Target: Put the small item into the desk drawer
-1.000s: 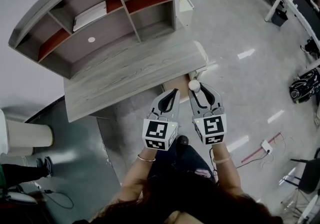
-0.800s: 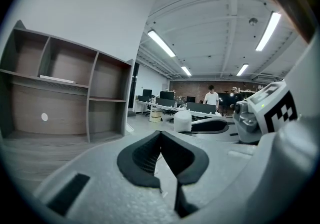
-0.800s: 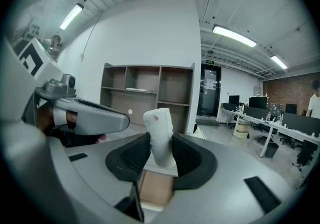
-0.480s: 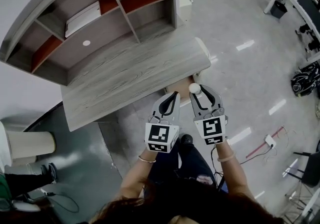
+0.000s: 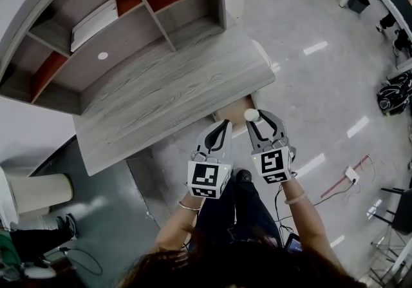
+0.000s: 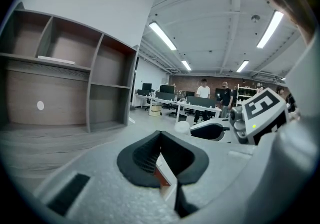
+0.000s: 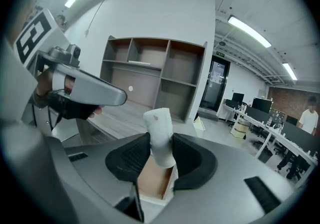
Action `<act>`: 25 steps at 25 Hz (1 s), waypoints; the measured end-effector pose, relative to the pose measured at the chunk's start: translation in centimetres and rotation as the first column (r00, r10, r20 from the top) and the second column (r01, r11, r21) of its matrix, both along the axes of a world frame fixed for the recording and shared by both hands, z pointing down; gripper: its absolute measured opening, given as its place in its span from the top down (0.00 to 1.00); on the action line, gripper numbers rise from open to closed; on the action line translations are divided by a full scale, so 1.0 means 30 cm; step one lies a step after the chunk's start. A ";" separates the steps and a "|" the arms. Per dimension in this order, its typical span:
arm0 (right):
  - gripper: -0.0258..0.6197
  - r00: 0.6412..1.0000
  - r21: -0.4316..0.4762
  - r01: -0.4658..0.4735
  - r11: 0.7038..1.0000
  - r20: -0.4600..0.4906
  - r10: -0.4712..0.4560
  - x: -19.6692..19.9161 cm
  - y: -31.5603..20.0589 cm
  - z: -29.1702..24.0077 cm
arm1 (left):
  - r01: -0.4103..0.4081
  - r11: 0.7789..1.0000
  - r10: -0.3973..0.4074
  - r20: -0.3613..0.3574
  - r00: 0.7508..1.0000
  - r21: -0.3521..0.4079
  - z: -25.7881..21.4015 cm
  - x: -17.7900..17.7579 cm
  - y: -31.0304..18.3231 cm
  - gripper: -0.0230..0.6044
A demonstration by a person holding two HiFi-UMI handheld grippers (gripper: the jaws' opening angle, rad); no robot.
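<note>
The right gripper (image 7: pixel 161 157) is clamped on the small white stubby cylinder (image 7: pixel 159 129). Its black ribbed pads (image 7: pixel 131 157) press the item's lower half from both sides, and the jaws stand fairly wide because of its girth. The top half sticks up free above the pads. The left gripper (image 5: pixel 224 124), just beside it, has its jaws drawn together with nothing between them.

The item looks light and somewhat soft, with a matt, slightly fuzzy skin. Whether it is foam or rolled cloth is hard to tell from these views. A thing like that should not slip from ribbed pads and will likely not break if dropped. It may squash a little under a hard squeeze, though. The present hold, low on its body and across the round, seems a sound one.

Between the right jaws, below the item, shows the open brown-lined drawer with pale edges (image 7: pixel 152 180). In the head view the drawer (image 5: pixel 230 111) juts from under the near edge of the grey wood-grain desk top (image 5: pixel 161 96), close ahead of both grippers.
</note>
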State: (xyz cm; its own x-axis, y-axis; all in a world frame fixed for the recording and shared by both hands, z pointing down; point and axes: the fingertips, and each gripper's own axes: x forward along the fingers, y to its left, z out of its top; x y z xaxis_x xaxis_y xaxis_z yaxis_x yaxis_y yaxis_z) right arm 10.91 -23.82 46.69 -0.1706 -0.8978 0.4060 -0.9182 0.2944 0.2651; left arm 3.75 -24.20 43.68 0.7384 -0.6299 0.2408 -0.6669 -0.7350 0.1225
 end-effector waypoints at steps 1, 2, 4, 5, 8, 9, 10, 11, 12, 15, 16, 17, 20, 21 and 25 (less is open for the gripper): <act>0.76 1.000 -0.005 0.001 1.000 -0.010 -0.001 0.004 -0.004 0.015 | -0.002 1.000 0.002 0.001 1.000 -0.001 0.010 0.001 -0.004 0.94; 0.76 1.000 -0.011 0.001 1.000 -0.017 -0.001 0.006 -0.009 0.032 | -0.004 1.000 0.004 0.003 1.000 -0.001 0.019 0.002 -0.007 0.94; 0.76 0.999 -0.020 0.006 1.000 -0.033 -0.006 0.007 -0.020 0.064 | -0.008 1.000 0.008 0.006 1.000 -0.004 0.042 0.003 -0.016 0.94; 0.76 0.999 -0.025 0.010 1.000 -0.042 -0.011 0.007 -0.026 0.080 | -0.010 1.000 0.010 0.009 1.000 -0.008 0.056 0.004 -0.020 0.94; 0.76 0.998 -0.044 0.024 0.999 -0.061 -0.027 0.001 -0.042 0.133 | -0.016 1.000 0.016 0.014 1.000 -0.014 0.098 0.010 -0.034 0.94; 0.76 0.997 -0.051 0.028 0.998 -0.066 -0.031 -0.001 -0.047 0.151 | -0.019 1.000 0.019 0.015 1.000 -0.012 0.112 0.013 -0.040 0.94; 0.76 0.997 -0.058 0.031 0.998 -0.070 -0.035 -0.002 -0.050 0.170 | -0.022 1.000 0.023 0.017 1.000 -0.008 0.126 0.017 -0.045 0.94; 0.76 0.997 -0.066 0.034 0.997 -0.073 -0.039 -0.003 -0.052 0.189 | -0.026 1.000 0.026 0.019 0.999 -0.003 0.139 0.022 -0.049 0.94; 0.76 0.996 -0.075 0.036 0.997 -0.076 -0.042 -0.004 -0.054 0.208 | -0.030 1.000 0.030 0.020 0.999 -0.001 0.152 0.025 -0.054 0.94; 0.76 0.995 -0.098 0.047 0.994 -0.087 -0.056 -0.011 -0.058 0.263 | -0.037 0.999 0.037 0.019 0.999 0.000 0.187 0.032 -0.070 0.94; 0.76 0.994 -0.104 0.050 0.993 -0.091 -0.060 -0.013 -0.061 0.280 | -0.037 0.999 0.037 0.018 0.999 -0.001 0.197 0.033 -0.076 0.94; 0.76 0.994 -0.110 0.053 0.993 -0.094 -0.063 -0.015 -0.064 0.297 | -0.036 0.999 0.036 0.016 0.999 -0.002 0.208 0.034 -0.082 0.94; 0.76 0.992 -0.130 0.060 0.990 -0.104 -0.074 -0.017 -0.069 0.347 | -0.034 0.999 0.034 0.015 0.999 -0.011 0.242 0.037 -0.095 0.94; 0.76 0.991 -0.137 0.062 0.989 -0.108 -0.077 -0.017 -0.070 0.365 | -0.035 0.999 0.035 0.016 0.999 -0.013 0.253 0.037 -0.097 0.94; 0.76 0.988 -0.162 0.071 0.984 -0.126 -0.092 -0.016 -0.081 0.436 | -0.039 0.999 0.039 0.023 0.999 -0.022 0.303 0.036 -0.107 0.94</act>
